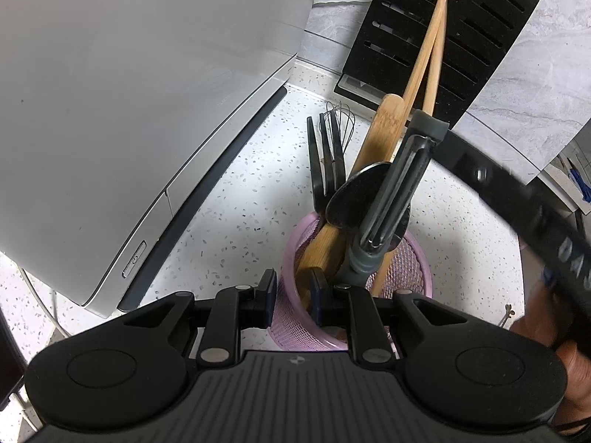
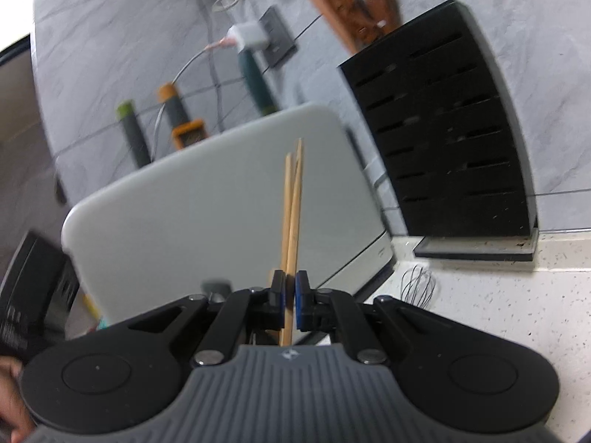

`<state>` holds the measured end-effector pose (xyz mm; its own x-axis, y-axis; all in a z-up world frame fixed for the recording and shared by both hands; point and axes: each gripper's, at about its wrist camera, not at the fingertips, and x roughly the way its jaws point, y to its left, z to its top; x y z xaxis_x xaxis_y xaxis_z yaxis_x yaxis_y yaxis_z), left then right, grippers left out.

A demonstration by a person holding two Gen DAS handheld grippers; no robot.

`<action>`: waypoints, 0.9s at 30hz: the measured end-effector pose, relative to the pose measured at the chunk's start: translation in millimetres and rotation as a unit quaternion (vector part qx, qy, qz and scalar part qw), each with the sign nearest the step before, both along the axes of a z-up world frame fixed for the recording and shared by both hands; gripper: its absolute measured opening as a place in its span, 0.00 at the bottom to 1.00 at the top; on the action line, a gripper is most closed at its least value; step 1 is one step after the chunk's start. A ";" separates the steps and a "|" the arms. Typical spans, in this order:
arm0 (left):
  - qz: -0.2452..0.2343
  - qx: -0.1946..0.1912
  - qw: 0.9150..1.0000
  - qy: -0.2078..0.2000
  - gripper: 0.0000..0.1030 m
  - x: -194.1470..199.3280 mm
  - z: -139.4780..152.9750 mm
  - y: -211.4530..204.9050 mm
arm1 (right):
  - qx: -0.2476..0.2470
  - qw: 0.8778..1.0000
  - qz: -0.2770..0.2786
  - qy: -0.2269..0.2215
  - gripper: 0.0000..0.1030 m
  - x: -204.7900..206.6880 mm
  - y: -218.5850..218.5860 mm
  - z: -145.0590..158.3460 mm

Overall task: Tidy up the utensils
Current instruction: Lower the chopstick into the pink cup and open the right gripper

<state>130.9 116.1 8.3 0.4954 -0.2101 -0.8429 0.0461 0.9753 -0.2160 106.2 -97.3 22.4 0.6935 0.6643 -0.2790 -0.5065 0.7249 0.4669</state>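
In the pink basket (image 1: 413, 269) gripped by left tongs (image 1: 291, 297): spatula (image 1: 373, 136); right tongs (image 2: 290, 295) pinch chopsticks (image 2: 291, 199).

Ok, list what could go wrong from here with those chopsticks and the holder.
1. The purple mesh holder is already crowded with a peeler, spoon and wooden spatula; the chopsticks may snag on them.
2. The right gripper pinches the chopsticks near one end, and they are splayed, so one could slip out.
3. The left gripper pinches only the holder's rim; a hard push might tip it.
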 end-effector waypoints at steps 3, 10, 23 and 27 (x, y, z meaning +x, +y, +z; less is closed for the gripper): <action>0.001 -0.001 1.000 0.001 0.21 0.5 -0.2 0.6 | -0.021 1.000 0.019 0.005 0.01 -4.0 0.3 -0.3; 0.001 -0.001 1.000 0.001 0.23 0.0 -0.2 0.6 | -0.073 0.994 0.083 0.014 0.01 -17.3 2.6 1.5; 0.004 0.005 1.000 0.001 0.21 0.2 0.2 -1.7 | -0.078 0.987 0.135 0.036 0.05 -19.5 13.0 -2.7; 0.003 0.002 1.000 0.000 0.21 -0.7 0.1 0.6 | -0.067 0.986 0.137 0.066 0.11 -11.6 14.7 -6.6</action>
<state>130.1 116.8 8.4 0.4971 -0.2039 -0.8434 0.0397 0.9763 -0.2126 94.6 -82.6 15.9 0.4438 0.7730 -0.4534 -0.6334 0.6285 0.4515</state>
